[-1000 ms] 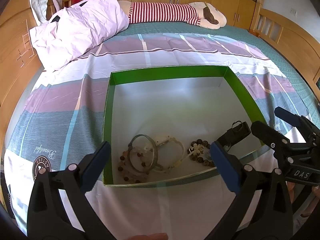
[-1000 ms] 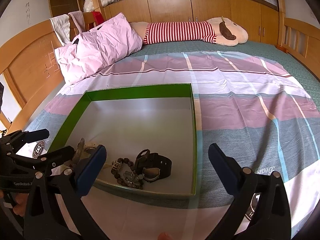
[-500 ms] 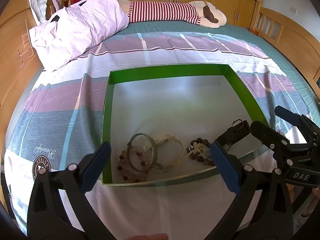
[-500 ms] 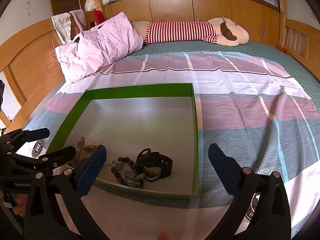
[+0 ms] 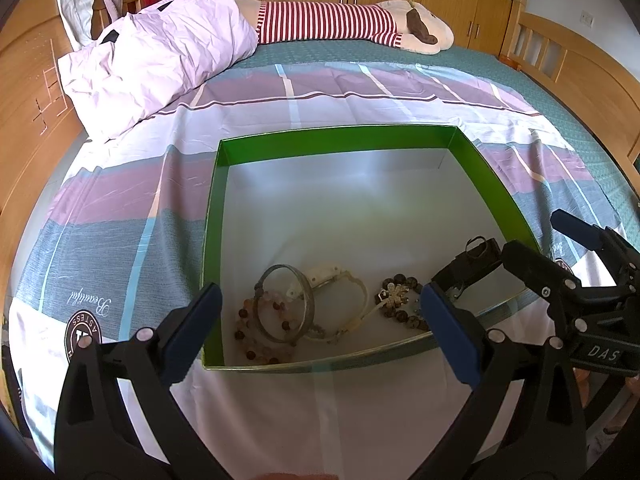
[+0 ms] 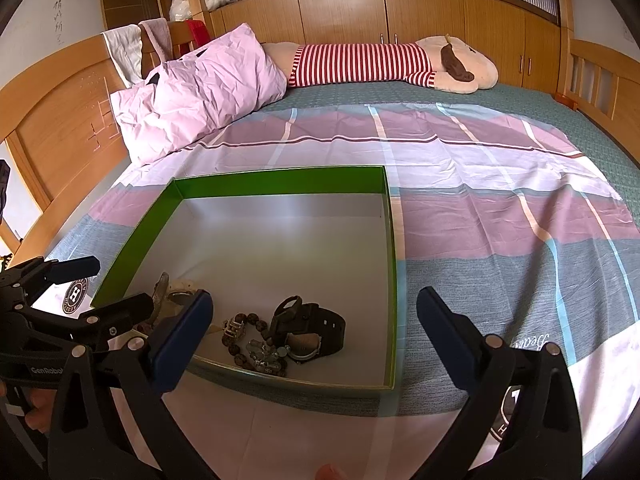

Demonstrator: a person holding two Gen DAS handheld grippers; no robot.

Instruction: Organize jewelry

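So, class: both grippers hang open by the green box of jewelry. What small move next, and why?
Probably lower the open left gripper onto the metal bangle. It lies right between the fingers, atop the bead bracelet in the tangled pile by the green box near wall.

Plenty of room in the green box (image 5: 212,216): the whole far half of its grey floor is bare. All the clutter sits by the near wall: metal bangle (image 5: 285,302), bead bracelets (image 5: 260,332), black watch (image 6: 310,330). The low walls are the only barrier. The bedspread (image 6: 500,248) right of the box is wide open, and the pillow (image 6: 200,92) sits well back.
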